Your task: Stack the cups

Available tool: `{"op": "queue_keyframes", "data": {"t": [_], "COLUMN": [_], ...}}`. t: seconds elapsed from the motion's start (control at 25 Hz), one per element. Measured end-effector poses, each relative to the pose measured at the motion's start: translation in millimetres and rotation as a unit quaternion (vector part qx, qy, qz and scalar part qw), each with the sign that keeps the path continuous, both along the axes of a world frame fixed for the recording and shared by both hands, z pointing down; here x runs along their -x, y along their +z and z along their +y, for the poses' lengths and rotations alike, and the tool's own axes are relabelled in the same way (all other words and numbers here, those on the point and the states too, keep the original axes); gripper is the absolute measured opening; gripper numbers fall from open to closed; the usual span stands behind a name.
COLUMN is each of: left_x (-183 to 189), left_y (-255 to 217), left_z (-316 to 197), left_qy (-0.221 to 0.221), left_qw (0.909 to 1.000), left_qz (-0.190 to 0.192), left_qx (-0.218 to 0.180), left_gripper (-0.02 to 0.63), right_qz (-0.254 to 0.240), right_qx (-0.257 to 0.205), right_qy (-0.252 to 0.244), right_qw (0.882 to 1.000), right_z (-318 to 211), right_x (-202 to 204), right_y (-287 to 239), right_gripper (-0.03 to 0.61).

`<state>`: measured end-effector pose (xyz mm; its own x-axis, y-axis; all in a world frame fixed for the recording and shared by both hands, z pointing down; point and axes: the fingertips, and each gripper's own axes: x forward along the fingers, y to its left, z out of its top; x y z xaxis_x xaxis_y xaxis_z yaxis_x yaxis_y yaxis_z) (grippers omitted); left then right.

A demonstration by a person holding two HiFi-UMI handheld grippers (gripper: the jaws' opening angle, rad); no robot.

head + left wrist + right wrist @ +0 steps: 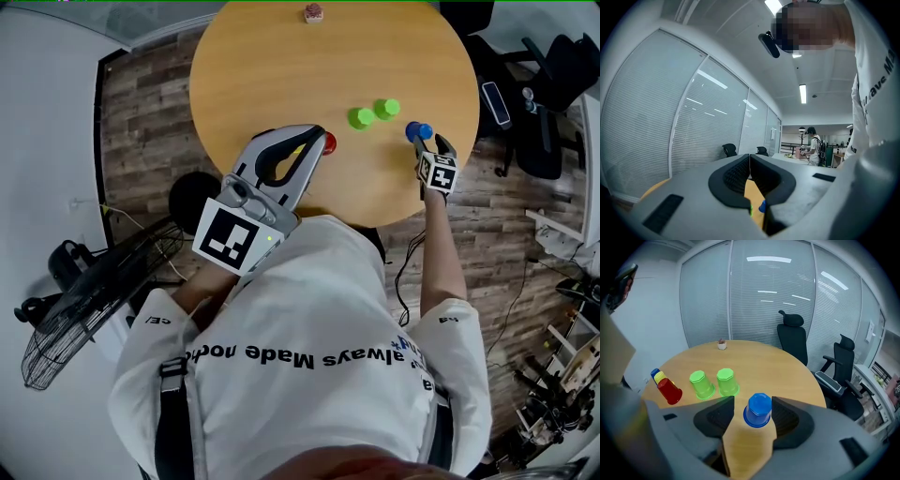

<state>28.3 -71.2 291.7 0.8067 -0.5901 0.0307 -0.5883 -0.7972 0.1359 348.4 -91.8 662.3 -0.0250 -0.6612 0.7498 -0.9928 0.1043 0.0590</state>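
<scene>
I judge the stacking partly done: a red plastic cup (pixel 670 391) by the round wooden desk's (pixel 787 366) near-left edge looks nested with yellow and blue ones, while two inverted green plastic cups (pixel 702 384) (pixel 727 381) and the inverted blue plastic cup (pixel 758 409), untouched between the open jaws of my right hand-held gripper (pixel 752 404) by the near-right edge, remain, my left hand-held gripper (pixel 750 159) closed and empty.

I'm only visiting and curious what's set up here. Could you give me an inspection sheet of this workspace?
Surface: round wooden table.
Job's things: blue cup upside down; two green cups upside down, side by side; red cup with yellow cup behind.
Clutter: small pinkish object at the table's far edge.
Grippers: left gripper shut, empty; right gripper open around the blue cup.
Cables: black cable on the floor.
Surroundings: floor fan, office chairs, blinds.
</scene>
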Motion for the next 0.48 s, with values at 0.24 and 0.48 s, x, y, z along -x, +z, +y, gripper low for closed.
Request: {"op": "queue_keyframes", "data": {"t": [0.24,0.48], "left_x": [3.8,9.8], "left_y": [-0.3,0.7], "left_z": [-1.3,-2.5], "left_qy": [-0.010,-0.024], "left_qw": [0.9999,0.9997], "left_qz": [-0.004,-0.007], "left_qx": [0.000,0.002], "left_gripper": [0.025,0.025], "right_qz": [-0.008,-0.016], "right_qx": [0.021,0.037], "right_qy": [0.011,0.018], "right_qw": [1.000,0.999], "right_z": [-7.7,-15.2], "right_x": [-10.2,-17.5], "right_y": [19.6,33.3], "right_gripper": [0.255,0.261]}}
